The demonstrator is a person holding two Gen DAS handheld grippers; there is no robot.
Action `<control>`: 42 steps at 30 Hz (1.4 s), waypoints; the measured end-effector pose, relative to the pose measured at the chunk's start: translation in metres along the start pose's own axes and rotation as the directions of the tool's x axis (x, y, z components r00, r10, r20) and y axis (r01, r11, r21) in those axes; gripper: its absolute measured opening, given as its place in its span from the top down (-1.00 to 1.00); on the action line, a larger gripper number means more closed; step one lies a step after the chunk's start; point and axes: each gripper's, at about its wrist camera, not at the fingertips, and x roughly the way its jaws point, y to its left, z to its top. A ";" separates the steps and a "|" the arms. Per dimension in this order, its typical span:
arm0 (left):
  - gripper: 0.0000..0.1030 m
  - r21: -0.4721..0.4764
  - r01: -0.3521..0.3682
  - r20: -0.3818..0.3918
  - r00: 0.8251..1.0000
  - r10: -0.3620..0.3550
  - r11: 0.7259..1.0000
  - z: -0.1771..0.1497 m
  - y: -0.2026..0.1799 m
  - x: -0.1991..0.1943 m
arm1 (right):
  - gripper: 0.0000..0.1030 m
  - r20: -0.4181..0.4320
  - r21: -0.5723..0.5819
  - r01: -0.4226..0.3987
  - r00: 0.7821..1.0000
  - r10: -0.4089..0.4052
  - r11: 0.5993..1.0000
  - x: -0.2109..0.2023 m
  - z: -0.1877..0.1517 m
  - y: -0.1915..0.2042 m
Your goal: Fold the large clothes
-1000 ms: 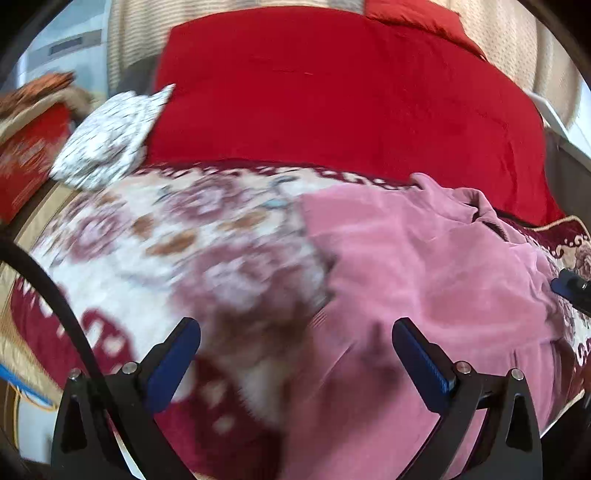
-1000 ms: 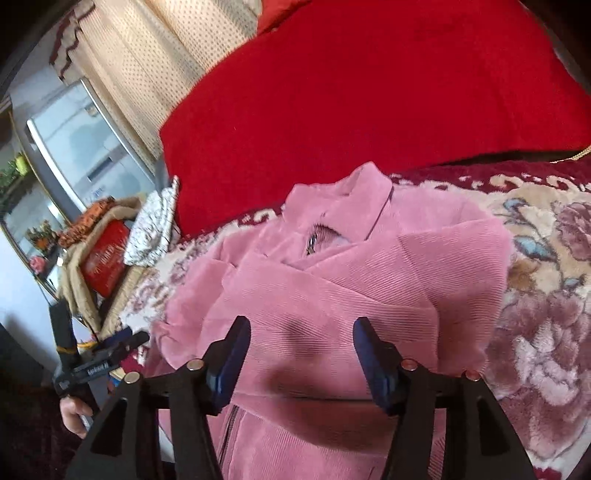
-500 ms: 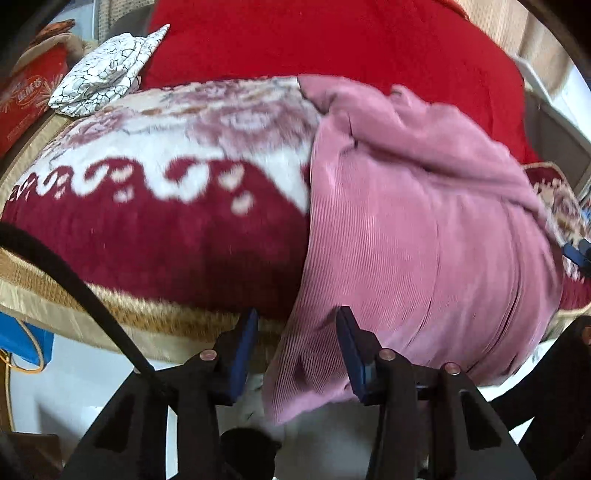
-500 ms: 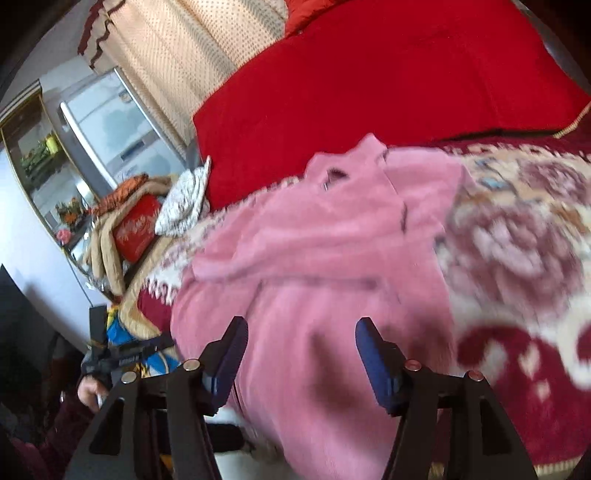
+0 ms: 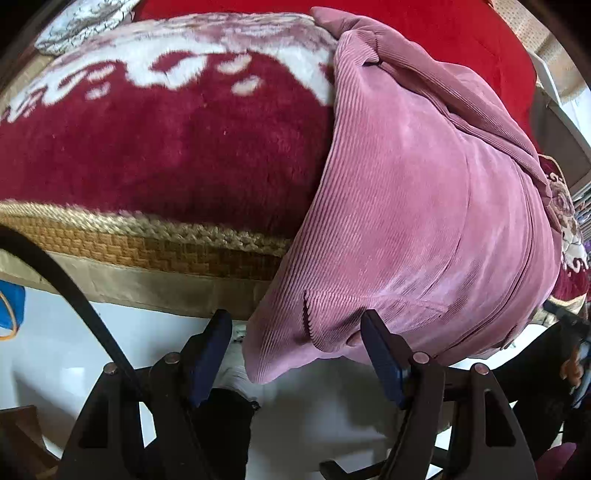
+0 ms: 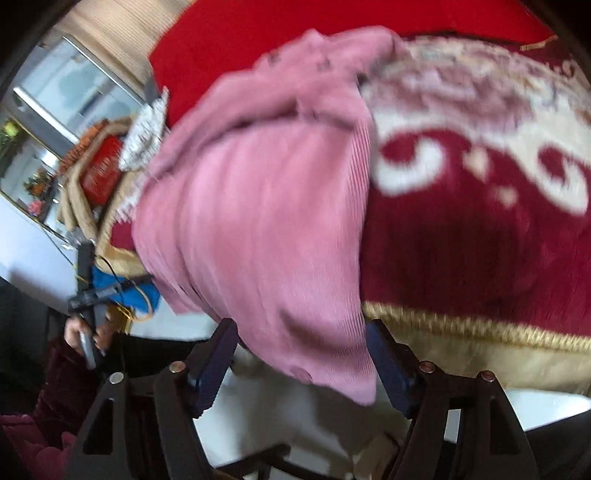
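Both grippers at pink jacket [image 5: 424, 206] hem, jaws spread.
Left gripper [image 5: 295, 354] and right gripper [image 6: 299, 356] just widened; hem corners between pads, unpinched.

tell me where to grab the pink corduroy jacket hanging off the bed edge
Take the pink corduroy jacket by its two bottom hem corners, coming from below the edge of the patterned red blanket. The hem dangles free there, and each corner already hangs between the open left gripper and right gripper, whose jaws have just been opening.

One pink corduroy garment [image 5: 424, 206], one patterned red blanket [image 5: 166, 140], one white printed cloth [image 5: 81, 22] and two grippers are counted.
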 end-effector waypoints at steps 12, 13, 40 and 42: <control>0.31 0.032 0.120 0.013 0.993 -0.120 0.992 -0.008 -0.002 0.002 | -0.49 -0.060 0.015 0.055 0.997 -0.054 0.998 0.046 0.002 -0.002; 0.12 0.022 0.119 0.009 0.993 -0.119 0.993 -0.006 0.004 0.002 | -0.49 -0.061 0.005 0.050 0.997 -0.049 0.999 0.048 0.001 0.000; -0.36 -0.031 0.030 -0.108 0.994 -0.033 0.999 -0.001 0.003 0.054 | -0.34 -0.143 -0.050 -0.033 0.989 0.025 0.998 0.086 -0.007 0.030; -0.14 0.013 0.017 -0.118 0.993 -0.016 1.000 -0.004 -0.005 0.059 | -0.34 -0.143 -0.061 -0.016 0.990 0.007 0.998 0.090 -0.008 0.034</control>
